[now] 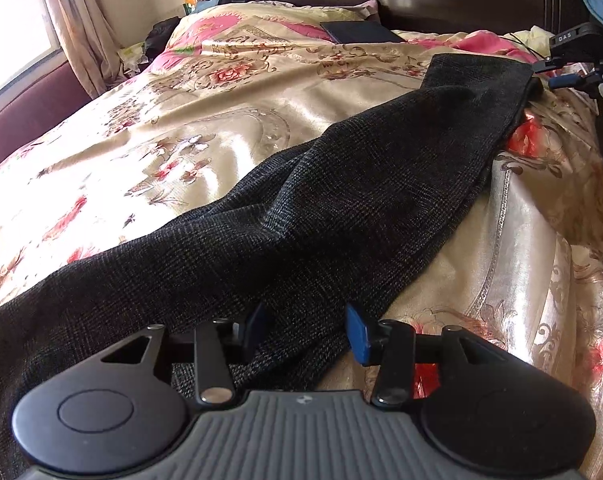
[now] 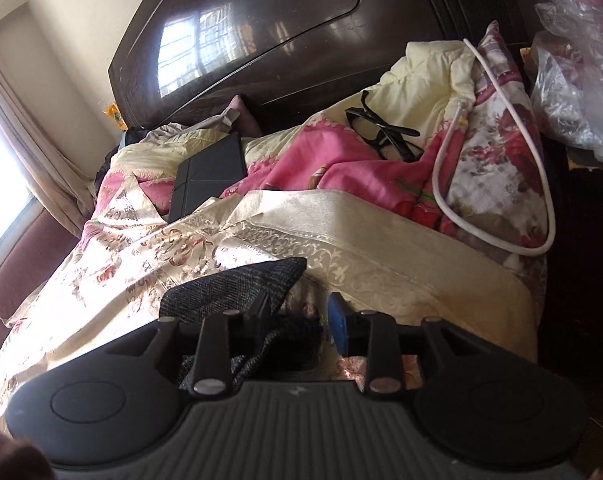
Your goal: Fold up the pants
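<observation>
Dark checked pants (image 1: 341, 184) stretched along the floral bedspread (image 1: 161, 128); left gripper (image 1: 307, 330) and right gripper (image 2: 299, 320) both spread open, cloth between, unclamped.

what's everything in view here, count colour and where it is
dark grey checked woven pants: 1, charcoal, stretched along the bed's near edge between the two grippers
cream and pink floral satin bedspread: 1, covering the bed
dark glossy wooden headboard: 1, dark brown, behind the pillows
flat black folio case: 1, black, lying on the bedding near the headboard
black-framed glasses: 1, on the pink quilt
white cable: 1, looped over the floral pillow
clear plastic bags: count unclear, on the stand beside the bed
beige curtain: 1, by the window
left gripper: open, jaws astride the pants
right gripper: open, pants end between the jaws
</observation>
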`<state>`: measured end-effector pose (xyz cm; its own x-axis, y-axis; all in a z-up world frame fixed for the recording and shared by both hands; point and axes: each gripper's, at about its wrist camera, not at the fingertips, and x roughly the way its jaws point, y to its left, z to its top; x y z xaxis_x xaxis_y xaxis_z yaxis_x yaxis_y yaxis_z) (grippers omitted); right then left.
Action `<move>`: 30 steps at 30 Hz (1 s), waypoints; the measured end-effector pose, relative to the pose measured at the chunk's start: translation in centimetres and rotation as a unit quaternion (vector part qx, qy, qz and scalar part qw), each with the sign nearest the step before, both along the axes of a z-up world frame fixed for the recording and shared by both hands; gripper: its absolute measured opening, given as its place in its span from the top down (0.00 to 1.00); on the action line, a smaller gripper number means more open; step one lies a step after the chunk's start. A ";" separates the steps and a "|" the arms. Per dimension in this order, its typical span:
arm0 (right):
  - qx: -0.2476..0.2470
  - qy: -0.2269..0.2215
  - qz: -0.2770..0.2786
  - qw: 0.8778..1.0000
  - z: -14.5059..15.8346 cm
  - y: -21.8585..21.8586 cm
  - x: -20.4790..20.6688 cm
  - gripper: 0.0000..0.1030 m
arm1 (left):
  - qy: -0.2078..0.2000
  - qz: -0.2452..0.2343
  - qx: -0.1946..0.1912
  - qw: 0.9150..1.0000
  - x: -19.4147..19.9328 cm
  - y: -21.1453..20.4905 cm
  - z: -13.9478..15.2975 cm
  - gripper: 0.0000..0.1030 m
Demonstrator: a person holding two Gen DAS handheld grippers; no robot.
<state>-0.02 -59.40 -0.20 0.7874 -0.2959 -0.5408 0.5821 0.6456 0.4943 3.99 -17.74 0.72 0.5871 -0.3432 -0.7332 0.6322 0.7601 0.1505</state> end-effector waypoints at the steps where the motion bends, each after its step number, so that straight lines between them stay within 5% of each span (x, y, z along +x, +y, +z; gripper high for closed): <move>1: 0.006 -0.002 0.000 1.000 -0.1 0.0 -0.4 0.68 | 0.000 0.000 0.001 1.000 -0.1 0.1 0.0 0.43; 7: 0.076 -0.040 0.017 0.996 -0.5 0.0 -1.5 0.58 | -0.010 -0.011 0.015 1.000 -0.4 -0.2 0.0 0.43; 12: 0.180 -0.079 0.032 0.980 -1.8 -0.1 -0.7 0.58 | -0.007 -0.006 0.016 1.000 -0.4 -0.3 0.1 0.43; 17: 0.199 -0.084 0.019 0.976 -3.4 -0.2 2.8 0.58 | -0.007 -0.012 0.022 1.000 -0.3 -0.7 0.0 0.43; 19: 0.202 -0.080 0.016 0.976 -3.1 -0.9 5.2 0.92 | -0.005 -0.015 0.026 1.000 -0.2 -0.9 0.1 0.43; 22: 0.130 -0.126 0.060 0.982 0.8 0.4 5.9 0.93 | -0.006 -0.017 0.029 0.999 -0.2 -1.1 0.3 0.43; 24: -0.001 -0.153 0.094 0.984 4.3 3.5 4.2 0.93 | -0.004 -0.017 0.027 0.999 -0.3 -0.9 0.3 0.43; 27: -0.143 -0.166 0.118 0.968 5.1 6.7 1.7 0.93 | -0.004 -0.022 0.028 0.999 -0.4 -1.0 -0.1 0.43; 28: -0.143 -0.138 0.104 0.975 4.1 6.3 2.0 0.89 | -0.004 -0.025 0.030 0.999 -0.4 -1.1 -0.2 0.43; 30: -0.054 -0.077 0.073 0.993 1.0 3.3 3.3 0.83 | -0.003 -0.028 0.029 0.999 -0.2 -1.1 -0.1 0.42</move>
